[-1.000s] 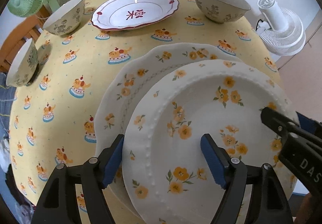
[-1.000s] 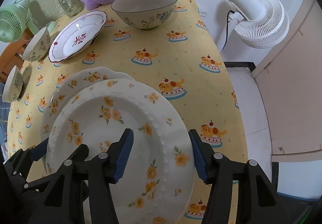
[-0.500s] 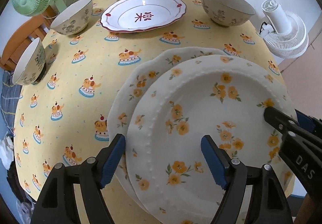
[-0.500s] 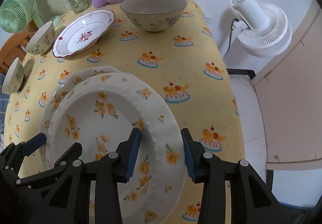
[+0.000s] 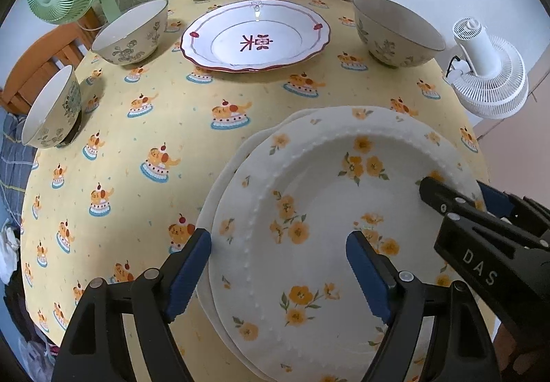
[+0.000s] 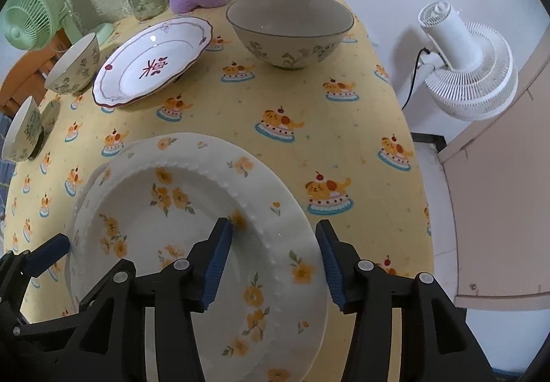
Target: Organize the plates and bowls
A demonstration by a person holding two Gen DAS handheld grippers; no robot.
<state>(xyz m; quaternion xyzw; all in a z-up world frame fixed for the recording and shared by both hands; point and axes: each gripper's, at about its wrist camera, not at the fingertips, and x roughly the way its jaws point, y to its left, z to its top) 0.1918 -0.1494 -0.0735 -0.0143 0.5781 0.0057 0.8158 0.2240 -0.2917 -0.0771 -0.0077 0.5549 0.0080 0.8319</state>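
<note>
1. Near the table's front edge, the flowered plate (image 5: 330, 210) is sitting on top of a second plate (image 5: 220, 182), almost lined up; only a sliver of the lower rim is showing on its left.
2. Left gripper (image 5: 280, 272) is hanging over the plate's left rim, jaws wide and still opening a touch, one pad outside the rim, one over the well. Nothing pinched.
3. Right gripper (image 6: 275, 258) is straddling the right rim, one pad inside the well, one outside the edge. Jaws are opening, pads not pressing on the rim. So released, as far as I can judge.
4. Handling: glazed ceramic, stiff, probably fairly heavy, slippery under pads, chips if dropped or knocked on the plate below.
5. Best grab point, in my view: the wide flat rim past the beaded ridge, pinched from two opposite sides so it isn't tipping.
6. Still spread out: red-trimmed plate (image 5: 256, 38) at the back, big bowl (image 6: 290, 28) on the right, two smaller bowls (image 5: 132, 33) (image 5: 53, 110) on the left.
7. Risk: the stack is sitting close to the edge of the yellow tablecloth (image 5: 154, 127); a sideways nudge could be sliding it off.
</note>
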